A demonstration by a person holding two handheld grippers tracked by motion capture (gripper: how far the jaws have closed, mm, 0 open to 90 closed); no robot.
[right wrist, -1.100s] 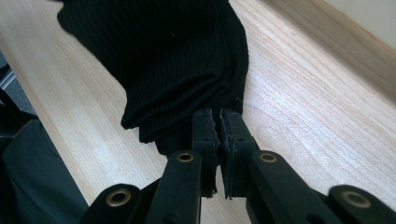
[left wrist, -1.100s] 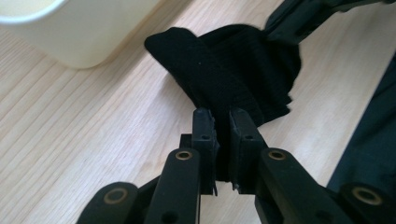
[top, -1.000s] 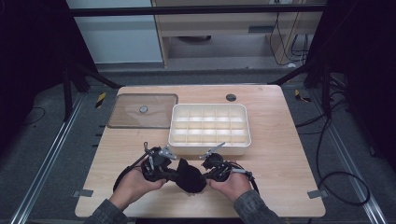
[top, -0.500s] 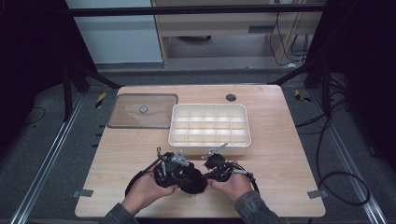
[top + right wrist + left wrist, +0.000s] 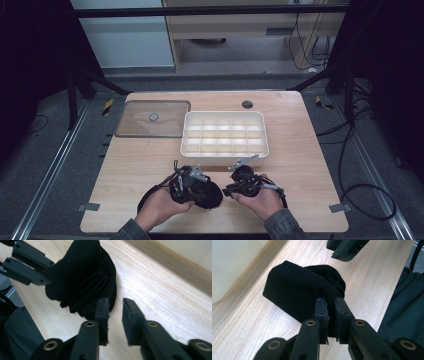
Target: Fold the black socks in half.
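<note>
A black cloth, bunched like a folded sock (image 5: 211,196), lies on the wooden table (image 5: 300,165) near its front edge, between both hands. My left gripper (image 5: 195,188) comes from the left and is shut on it. In the left gripper view the jaws (image 5: 330,303) pinch the cloth's (image 5: 297,287) near fold. My right gripper (image 5: 230,190) sits at the cloth's right side, open. In the right gripper view its jaws (image 5: 115,303) stand a little apart with bare wood between them, the left one touching the cloth's (image 5: 82,277) edge. The left gripper (image 5: 27,263) shows beyond.
A white box of several empty compartments (image 5: 224,134) stands just behind the hands, its wall (image 5: 232,265) close to the cloth. A clear lid with a round knob (image 5: 152,118) lies at the back left. A dark round hole (image 5: 247,104) sits near the back edge.
My left gripper has moved right, up to the black cloth, and has shut on its fold. The right gripper has stayed at the cloth's other side.
</note>
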